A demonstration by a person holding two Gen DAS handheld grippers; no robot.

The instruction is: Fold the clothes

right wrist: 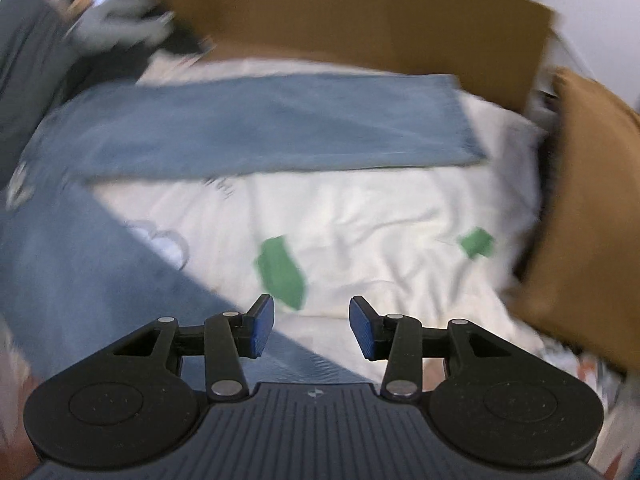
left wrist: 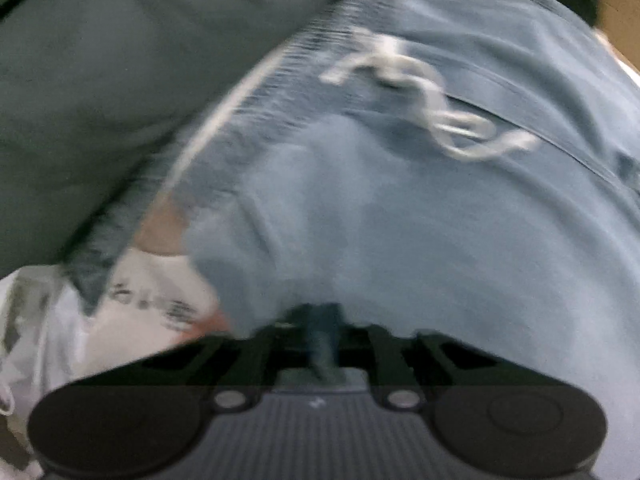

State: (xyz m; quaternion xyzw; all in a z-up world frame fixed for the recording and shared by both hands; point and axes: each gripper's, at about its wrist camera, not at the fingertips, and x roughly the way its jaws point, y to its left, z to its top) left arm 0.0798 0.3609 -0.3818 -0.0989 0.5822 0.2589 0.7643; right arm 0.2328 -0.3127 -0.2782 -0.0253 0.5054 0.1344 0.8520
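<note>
Left gripper [left wrist: 320, 340]: jaws closed tight, pinching a fold of the blue trousers [left wrist: 400, 220] near the waistband; the white drawstring [left wrist: 420, 104] lies just beyond. A grey-green garment [left wrist: 100, 80] lies beside the waistband. Picture blurred.

Right gripper [right wrist: 312, 328]: jaws about half open, nothing between the blue pads [right wrist: 264, 326]; held above the white sheet [right wrist: 360, 220] and apart from the cloth. One trouser leg [right wrist: 260, 128] lies flat on the sheet, long axis crosswise in this view, hem toward the cardboard box [right wrist: 360, 20] at right. A brown cushion [right wrist: 592, 220] sits at the sheet's right edge.
</note>
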